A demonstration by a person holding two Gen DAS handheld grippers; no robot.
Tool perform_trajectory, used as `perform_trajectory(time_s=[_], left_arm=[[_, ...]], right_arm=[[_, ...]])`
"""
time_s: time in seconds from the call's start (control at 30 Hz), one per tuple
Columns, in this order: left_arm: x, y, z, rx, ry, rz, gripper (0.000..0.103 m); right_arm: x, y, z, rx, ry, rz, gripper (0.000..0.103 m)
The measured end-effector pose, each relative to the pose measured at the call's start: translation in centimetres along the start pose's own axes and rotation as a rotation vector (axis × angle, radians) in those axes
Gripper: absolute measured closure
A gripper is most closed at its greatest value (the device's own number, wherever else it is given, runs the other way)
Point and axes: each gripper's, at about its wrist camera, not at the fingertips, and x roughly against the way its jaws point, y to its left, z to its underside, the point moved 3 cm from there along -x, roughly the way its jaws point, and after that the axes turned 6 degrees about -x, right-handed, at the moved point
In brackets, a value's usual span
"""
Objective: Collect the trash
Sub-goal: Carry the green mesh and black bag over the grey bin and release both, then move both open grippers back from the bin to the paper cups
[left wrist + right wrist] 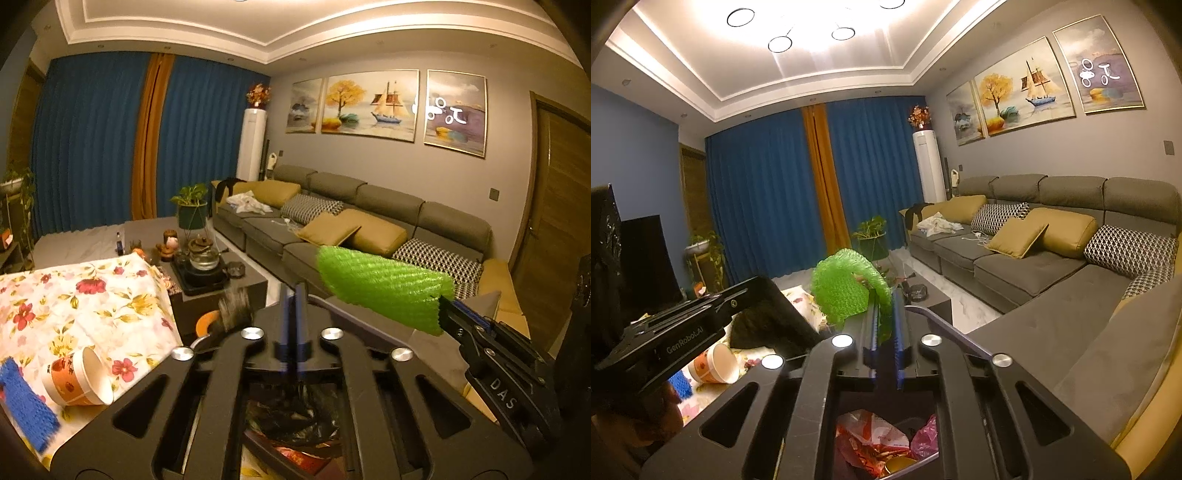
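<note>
My right gripper is shut on a green foam net sleeve and holds it in the air; the sleeve also shows in the left wrist view at the right gripper's tip. My left gripper is shut and empty, fingers pressed together. Below both grippers is a bin with a black bag that holds red and pink wrappers. A paper cup lies on its side on the floral tablecloth, next to a blue foam net. The cup also shows in the right wrist view.
A dark coffee table with a tea set and a potted plant stands beyond the floral cloth. A long grey sofa with cushions runs along the right wall. Blue curtains hang at the back.
</note>
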Motion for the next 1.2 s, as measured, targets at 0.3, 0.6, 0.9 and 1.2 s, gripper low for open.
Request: perform_trajectory(time_s=[0.3, 0.6, 0.9, 1.2], left_arm=[[2.3, 2.0, 0.6, 0.045, -0.038, -0.071, 0.031], [6.2, 3.5, 1.6, 0.041, -0.049, -0.19, 0.015], [11.5, 6.4, 3.2, 0.055, -0.066, -0.303, 0.012], [16.8, 12.2, 6.0, 0.106, -0.044, -0.452, 0.012]], right_arm=[[0.4, -0.3, 0.2, -0.017, -0.003, 0.02, 0.056], [1.4, 0.3, 0.8, -0.026, -0.007, 0.013, 0.031], [2.3, 2.6, 1.5, -0.009, 0.0, -0.017, 0.024], [2.5, 7.5, 3.0, 0.043, 0.034, -0.086, 0.022]])
